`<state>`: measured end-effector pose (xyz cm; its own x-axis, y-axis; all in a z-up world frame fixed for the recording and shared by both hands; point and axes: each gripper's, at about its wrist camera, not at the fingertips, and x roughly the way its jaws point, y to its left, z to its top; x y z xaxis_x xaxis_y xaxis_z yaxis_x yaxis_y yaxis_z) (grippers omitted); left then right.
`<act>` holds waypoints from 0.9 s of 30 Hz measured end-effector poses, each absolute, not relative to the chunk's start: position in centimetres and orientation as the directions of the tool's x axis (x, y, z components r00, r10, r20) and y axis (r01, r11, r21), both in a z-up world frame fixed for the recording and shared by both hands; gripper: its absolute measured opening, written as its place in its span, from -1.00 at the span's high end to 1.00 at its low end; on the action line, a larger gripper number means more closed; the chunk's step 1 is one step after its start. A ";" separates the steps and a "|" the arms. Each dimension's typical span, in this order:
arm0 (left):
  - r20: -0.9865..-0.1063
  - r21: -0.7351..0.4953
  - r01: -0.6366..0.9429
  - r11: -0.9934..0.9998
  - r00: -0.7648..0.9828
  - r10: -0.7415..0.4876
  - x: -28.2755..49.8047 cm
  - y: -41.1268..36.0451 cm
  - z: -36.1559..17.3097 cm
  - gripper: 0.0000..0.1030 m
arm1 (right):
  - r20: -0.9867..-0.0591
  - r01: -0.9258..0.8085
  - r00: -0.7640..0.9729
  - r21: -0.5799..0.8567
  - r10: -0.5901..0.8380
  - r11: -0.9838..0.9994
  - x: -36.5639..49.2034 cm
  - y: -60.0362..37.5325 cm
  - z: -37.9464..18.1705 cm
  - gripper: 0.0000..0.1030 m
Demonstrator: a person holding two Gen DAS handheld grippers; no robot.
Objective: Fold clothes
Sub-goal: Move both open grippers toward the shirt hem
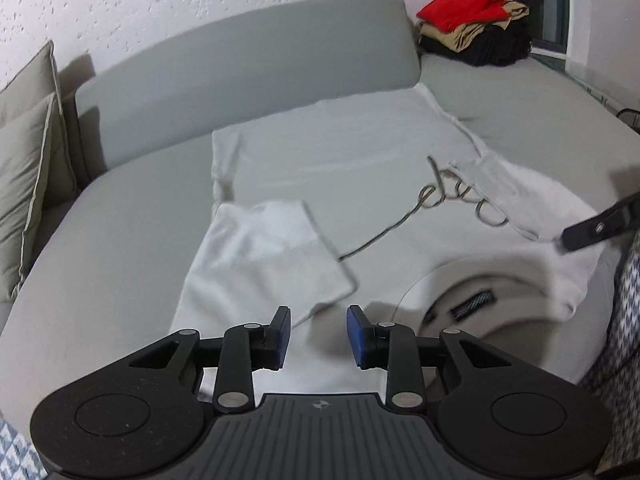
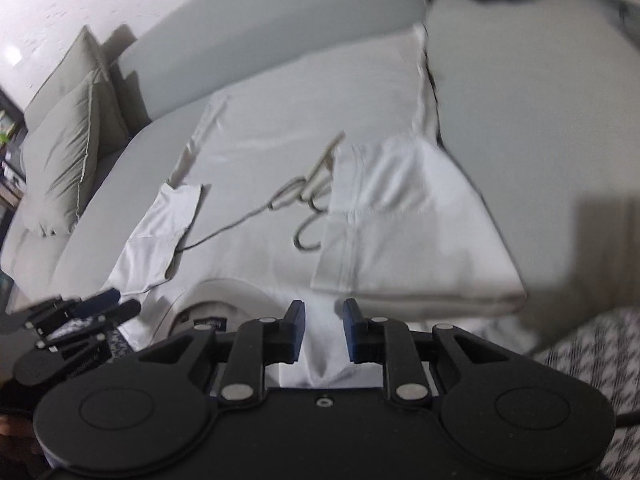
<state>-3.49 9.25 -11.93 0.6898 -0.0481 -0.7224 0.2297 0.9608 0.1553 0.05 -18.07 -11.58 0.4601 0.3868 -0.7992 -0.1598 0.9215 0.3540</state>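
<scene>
A white T-shirt (image 1: 360, 152) lies flat on the grey sofa seat, its collar (image 1: 472, 292) toward me and a grey cursive print (image 1: 440, 196) on the chest. Both sleeves are folded inward: the left sleeve (image 1: 264, 256) and the right sleeve (image 1: 520, 192). My left gripper (image 1: 318, 336) is open just above the shirt's near edge, left of the collar. My right gripper (image 2: 323, 328) is open over the near edge right of the collar (image 2: 208, 304), with white cloth lying under the gap. The folded right sleeve (image 2: 400, 232) is just ahead. The left gripper (image 2: 116, 304) shows at the left.
A pile of folded red, tan and black clothes (image 1: 472, 24) sits at the sofa's far right corner. Grey-green cushions (image 1: 24, 184) lean at the left. The grey backrest (image 1: 240, 72) runs behind the shirt. Houndstooth fabric (image 2: 580, 360) lies at the near right.
</scene>
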 end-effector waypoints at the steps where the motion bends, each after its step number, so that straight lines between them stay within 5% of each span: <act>1: -0.747 0.150 0.247 0.957 0.662 -0.053 -3.0 8.7 -12.6 0.42 | -0.817 -0.157 0.436 0.345 0.379 0.925 0.3 -17.8 -12.2 0.56; 8: -0.799 0.159 0.300 0.941 0.599 -0.055 -6.0 9.5 -12.7 0.57 | -0.903 -0.149 0.274 0.301 0.332 0.942 -2.4 -18.7 -13.6 0.60; 18: -0.736 0.114 0.241 0.964 0.673 -0.080 -2.7 8.7 -11.1 0.54 | -0.779 -0.162 0.472 0.383 0.413 0.909 0.9 -17.5 -10.6 0.59; 24: -0.765 0.208 0.312 0.927 0.642 -0.044 -2.1 5.6 -13.4 0.55 | -0.780 -0.137 0.457 0.412 0.427 0.901 0.3 -17.7 -10.1 0.60; 27: -0.798 0.155 0.324 0.933 0.598 -0.075 -3.7 7.3 -12.7 0.55 | -0.782 -0.122 0.448 0.428 0.434 0.896 -0.2 -17.9 -9.7 0.59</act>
